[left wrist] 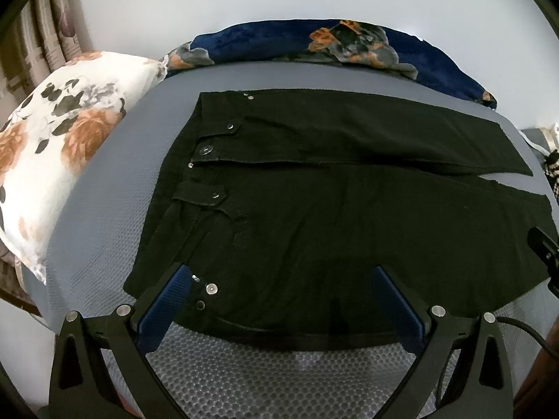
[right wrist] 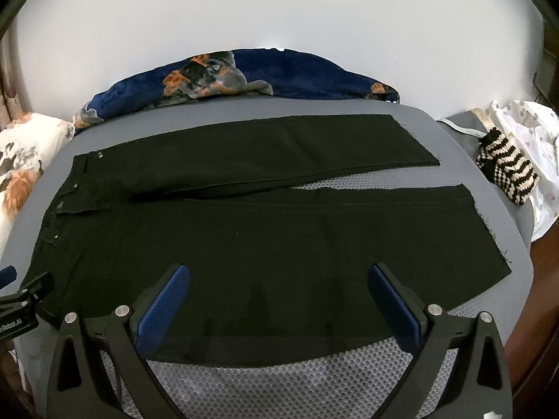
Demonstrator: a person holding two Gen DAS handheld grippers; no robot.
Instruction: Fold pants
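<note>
**A:** Left hand-held gripper (left wrist: 283, 291) spread wide, nothing pinched, hovering over the near hem side of the pants (left wrist: 314, 216) by the waistband rivets. Same on the other side?

**B:** Yep. Right hand-held gripper (right wrist: 279, 289) also spread wide and empty, poised over the near leg further toward the cuffs. Pants (right wrist: 244, 237) lying flat on the bed (right wrist: 314, 384), waist off to the left, legs running right with a small gap between them near the cuffs.

**A:** So, very start of the fold, probably. No crease made yet.

**B:** Guessing next up: drop both down, pinch the near edge of the closer leg, carry it over onto the far leg. Needs both ends lifted evenly or the fabric bunches.

**A:** Anything in the way?

**B:** Not really. Floral pillow (left wrist: 63, 146) far left, blue blanket (right wrist: 244, 76) straight ahead beyond the far leg, striped knit thing (right wrist: 506, 171) far right past the cuffs. All clear of the pants.
</note>
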